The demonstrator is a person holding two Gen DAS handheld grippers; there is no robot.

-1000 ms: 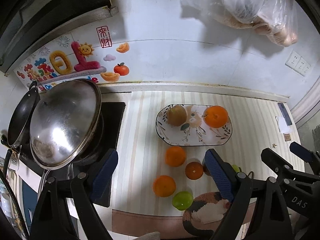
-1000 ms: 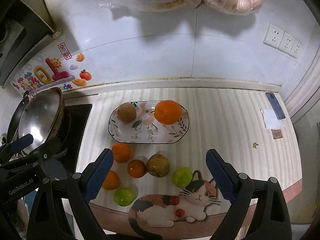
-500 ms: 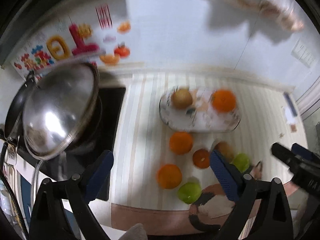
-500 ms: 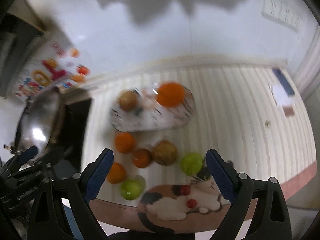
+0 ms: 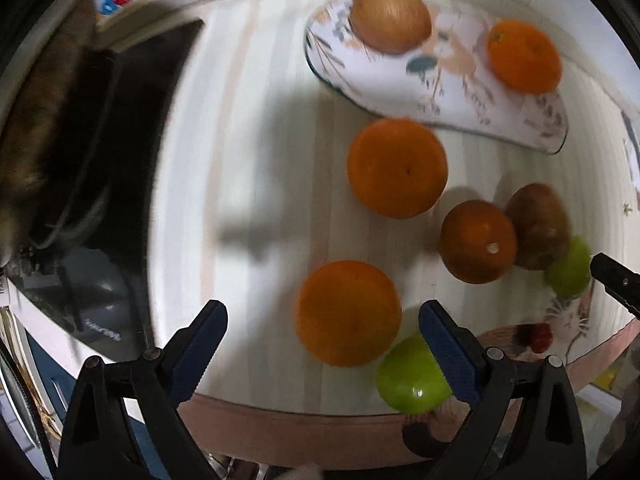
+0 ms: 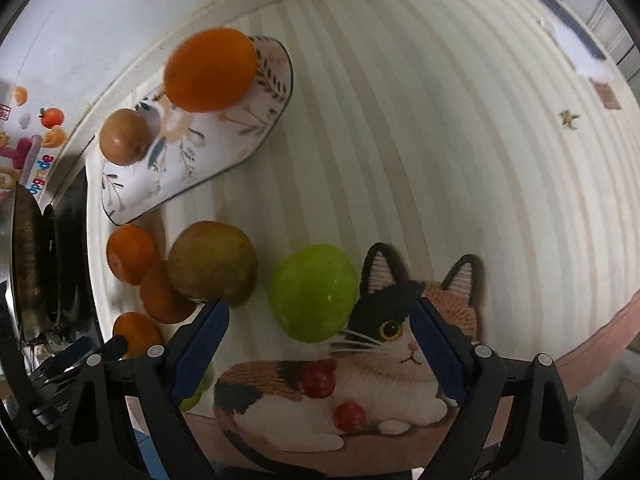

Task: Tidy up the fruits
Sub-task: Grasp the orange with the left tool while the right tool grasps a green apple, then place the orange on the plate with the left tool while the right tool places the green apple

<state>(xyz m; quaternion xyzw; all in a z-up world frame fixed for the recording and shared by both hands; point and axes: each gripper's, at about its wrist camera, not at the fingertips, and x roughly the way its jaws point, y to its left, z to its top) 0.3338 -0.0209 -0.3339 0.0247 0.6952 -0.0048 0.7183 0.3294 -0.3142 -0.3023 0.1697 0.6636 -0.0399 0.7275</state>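
Fruits: six lie loose on the striped bench, near of the patterned dish, which already carries an orange at its right end and a brown fruit at its left.
Left cluster: a near orange touches a green fruit at the bench's near edge; a second orange sits just near of the dish.
Right cluster: a dark orange touches a brown pear-like fruit; a second green fruit sits beside the cat mat.
Left gripper: wide open, holding nothing, with the near orange between its jaws.
Right gripper: wide open, empty, lined up on the second green fruit.
Step in hand: by my reading, the approach to a pick, both sides at once.
Next move: probably lower until the pads flank each fruit's widest part, then close gently; the left-hand green fruit touching the near orange may get nudged toward the edge.
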